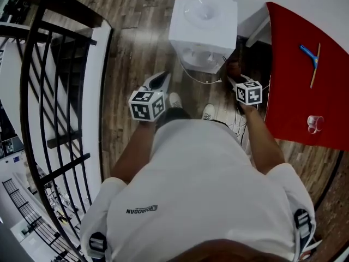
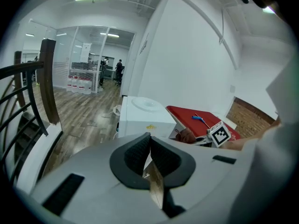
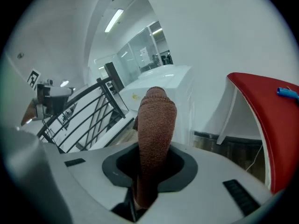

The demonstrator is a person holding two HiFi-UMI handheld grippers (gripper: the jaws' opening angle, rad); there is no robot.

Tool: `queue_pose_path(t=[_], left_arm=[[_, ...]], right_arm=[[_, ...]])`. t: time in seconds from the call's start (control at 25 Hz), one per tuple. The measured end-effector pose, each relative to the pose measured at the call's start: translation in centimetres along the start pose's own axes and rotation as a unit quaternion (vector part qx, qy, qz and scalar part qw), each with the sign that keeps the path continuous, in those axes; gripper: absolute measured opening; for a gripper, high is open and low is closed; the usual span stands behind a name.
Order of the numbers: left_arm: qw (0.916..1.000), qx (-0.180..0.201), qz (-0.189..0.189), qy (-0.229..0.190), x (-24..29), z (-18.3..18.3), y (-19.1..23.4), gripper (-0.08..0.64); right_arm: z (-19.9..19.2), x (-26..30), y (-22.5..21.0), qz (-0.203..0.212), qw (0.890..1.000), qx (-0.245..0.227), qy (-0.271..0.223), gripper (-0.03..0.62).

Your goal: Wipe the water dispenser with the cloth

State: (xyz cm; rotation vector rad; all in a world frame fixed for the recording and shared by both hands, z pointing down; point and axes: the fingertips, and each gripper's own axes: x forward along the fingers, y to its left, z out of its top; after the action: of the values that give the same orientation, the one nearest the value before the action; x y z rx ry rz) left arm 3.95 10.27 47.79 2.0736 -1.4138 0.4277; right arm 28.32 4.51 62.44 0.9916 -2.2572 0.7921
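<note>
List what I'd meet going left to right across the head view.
Black railing → left gripper → water dispenser → right gripper, shut on the cloth → red table, with a blue tool on it.

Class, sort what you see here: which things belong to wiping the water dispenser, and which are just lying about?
Belongs to the job:
white box-shaped water dispenser
brown textured cloth, clamped in the right gripper

Just lying about:
blue tool and small clear object, both on the red table
black metal railing
</note>
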Motion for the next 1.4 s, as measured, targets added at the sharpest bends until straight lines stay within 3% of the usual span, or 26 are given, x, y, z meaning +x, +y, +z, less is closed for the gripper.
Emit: queue_pose_path(t=[0.2,0.36,0.56,0.76,0.92,1.04,1.2,1.4], left_arm=[[1.0000,-0.002,-0.003,-0.004,-2.2,-0.1,1.5,0.002],[0.9993,-0.002,-0.015,-0.035,-3.0,2.1,3.9,0.002],[0.9974,0.023,-0.038,-0.056,-6.6,3.4,8.2,0.002],[0.9966,0.039,-0.058,-0.044,-11.5,2.1,14.8,0.002],[0.9925,0.067,-0.097,-0.035,-14.3,1.3,17.8,0.001],[0.9905,0.076,-0.109,-0.036,-16.1,0.8,20.1,0.001],[0.9920,0.061,-0.102,-0.040,-17.9,0.7,23.4,0.002],[0.9938,0.048,-0.084,-0.054,-18.7,1.6,26.6,0.002]], right_arm=[[2.9,-1.7,7.9,0.061,0.997,0.009,-0.048,0.071],[7.0,-2.0,14.1,0.083,0.992,-0.039,-0.082,0.071],[10.4,-0.3,21.7,0.093,0.987,-0.087,-0.095,0.071],[11.6,2.8,30.0,0.086,0.988,-0.078,-0.105,0.071],[11.1,5.2,35.6,0.074,0.989,-0.065,-0.107,0.071],[10.9,6.6,38.6,0.061,0.990,-0.064,-0.109,0.071],[11.2,7.9,41.5,0.060,0.991,-0.070,-0.101,0.071],[12.8,9.9,42.5,0.061,0.990,-0.082,-0.098,0.071]])
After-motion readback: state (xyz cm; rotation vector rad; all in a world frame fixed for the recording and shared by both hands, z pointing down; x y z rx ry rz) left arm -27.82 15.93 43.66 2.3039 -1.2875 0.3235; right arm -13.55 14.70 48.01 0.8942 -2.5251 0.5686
